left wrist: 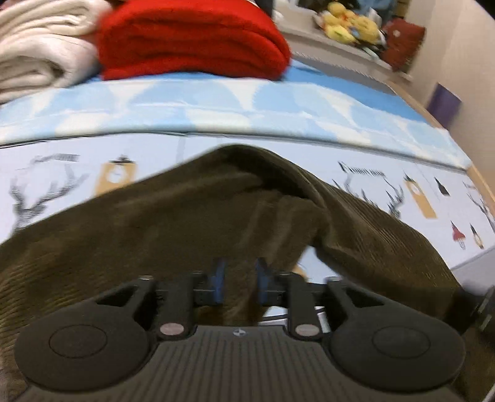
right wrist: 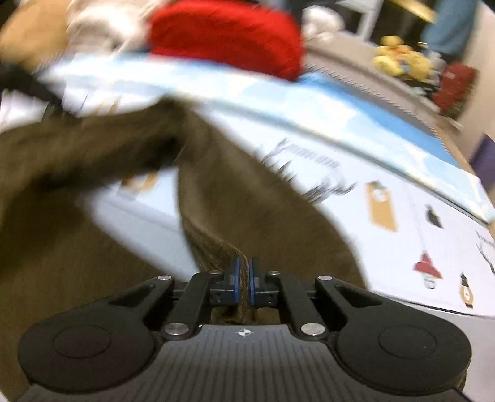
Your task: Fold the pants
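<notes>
Olive-brown corduroy pants (left wrist: 191, 213) lie bunched on a pale blue bedsheet with deer prints (left wrist: 386, 191). My left gripper (left wrist: 239, 278) holds a thick fold of the pants between its blue pads (left wrist: 219, 278), the jaws a little apart around the cloth. In the right wrist view the same pants (right wrist: 241, 198) stretch up from my right gripper (right wrist: 243, 280), whose blue pads are pinched tight on a narrow edge of the fabric. That view is motion-blurred. Another part of the pants (right wrist: 77, 154) hangs across the left.
A folded red blanket (left wrist: 191, 40) and a folded white blanket (left wrist: 40, 46) sit at the far side of the bed. Yellow plush toys (left wrist: 349, 21) rest on a shelf at the back right. The bed's wooden edge (left wrist: 482, 182) runs along the right.
</notes>
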Action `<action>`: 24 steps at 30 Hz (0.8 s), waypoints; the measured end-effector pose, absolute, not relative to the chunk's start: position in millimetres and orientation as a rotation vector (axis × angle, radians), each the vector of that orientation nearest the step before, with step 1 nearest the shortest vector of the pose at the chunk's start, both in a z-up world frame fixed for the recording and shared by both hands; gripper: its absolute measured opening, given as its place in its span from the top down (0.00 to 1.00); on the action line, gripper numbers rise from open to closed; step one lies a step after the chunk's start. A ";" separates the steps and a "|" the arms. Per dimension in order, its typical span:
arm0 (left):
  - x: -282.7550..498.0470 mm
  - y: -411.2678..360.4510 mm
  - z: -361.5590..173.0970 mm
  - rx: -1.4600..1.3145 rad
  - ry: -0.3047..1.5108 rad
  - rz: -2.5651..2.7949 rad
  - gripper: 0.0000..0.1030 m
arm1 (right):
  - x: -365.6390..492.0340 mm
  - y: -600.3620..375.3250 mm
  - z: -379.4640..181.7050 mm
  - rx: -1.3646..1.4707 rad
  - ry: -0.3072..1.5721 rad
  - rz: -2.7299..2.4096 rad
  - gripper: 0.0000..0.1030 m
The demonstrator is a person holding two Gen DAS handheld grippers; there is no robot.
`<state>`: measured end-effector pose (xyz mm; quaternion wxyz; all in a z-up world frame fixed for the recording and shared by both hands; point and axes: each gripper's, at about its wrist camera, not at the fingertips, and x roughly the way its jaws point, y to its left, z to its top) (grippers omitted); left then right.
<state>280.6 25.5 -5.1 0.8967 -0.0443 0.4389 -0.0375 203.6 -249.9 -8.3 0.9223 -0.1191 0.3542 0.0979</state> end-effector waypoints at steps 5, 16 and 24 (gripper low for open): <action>299.6 -5.5 -27.1 -0.052 0.901 -0.172 0.30 | 212.9 -305.2 37.0 -0.013 0.586 0.088 0.95; 314.3 -13.6 -39.2 0.154 0.872 -0.241 0.94 | 274.4 -367.0 105.1 0.103 0.479 -0.031 1.00; 280.9 8.2 -16.2 0.264 0.846 -0.477 0.94 | 344.1 -379.9 133.2 0.020 0.617 0.031 1.00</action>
